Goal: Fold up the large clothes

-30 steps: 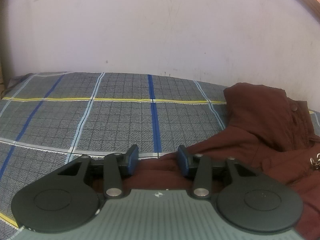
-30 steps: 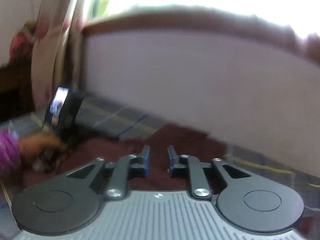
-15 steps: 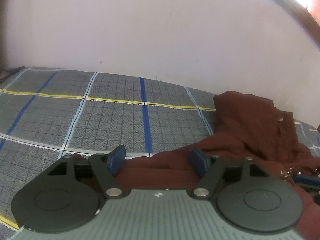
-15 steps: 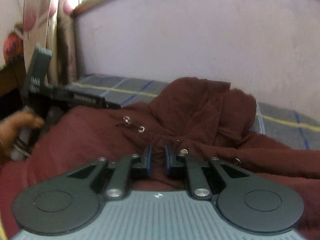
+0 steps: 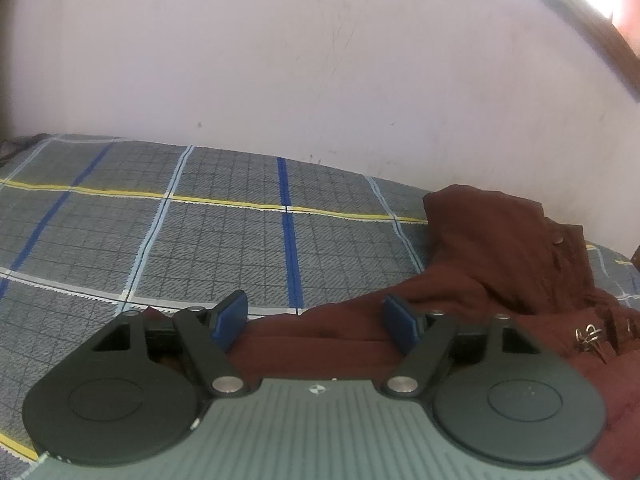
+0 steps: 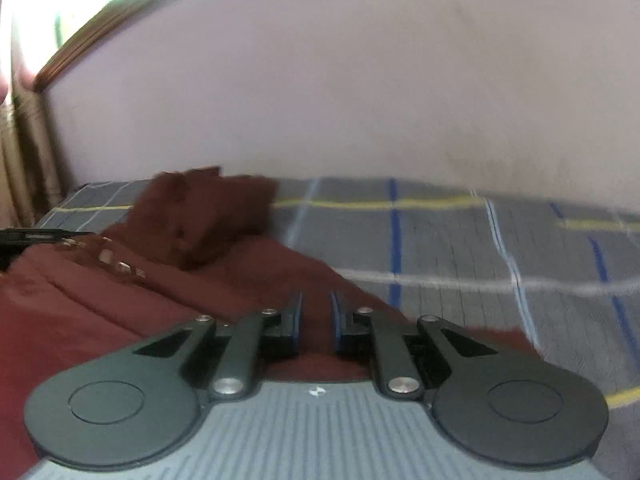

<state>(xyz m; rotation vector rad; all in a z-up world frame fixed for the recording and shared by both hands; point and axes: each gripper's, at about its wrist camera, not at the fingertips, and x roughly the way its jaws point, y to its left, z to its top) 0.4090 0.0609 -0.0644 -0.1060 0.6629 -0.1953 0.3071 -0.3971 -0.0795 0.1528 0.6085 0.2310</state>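
A dark red jacket lies crumpled on a bed w/ a grey checked bedsheet, close to the pale wall at the bed's far side. Landmark = the jacket.

Left gripper: jaws spread wide and have just been opening. A flat edge of the jacket lies between and under the blue pads, but the pads don't press on it. A metal ring clasp sits on the jacket's front, to the right of this gripper in the left wrist view. A snap button shows higher up on the jacket's bunched part, toward the wall.

Right gripper: jaws nearly pressed together, only a narrow slit between them; nothing seen pinched. It is over the jacket's near edge, fabric visible below the jaws. Right wrist view is motion-blurred. In it the jacket's raised hood or collar part is up-left of the gripper, w/ the checked bedsheet open to the jacket's right. A dark tool edge, prob. the other gripper, pokes in at the jacket's left side. A wooden frame and a curtain stand beyond the jacket, up-left.
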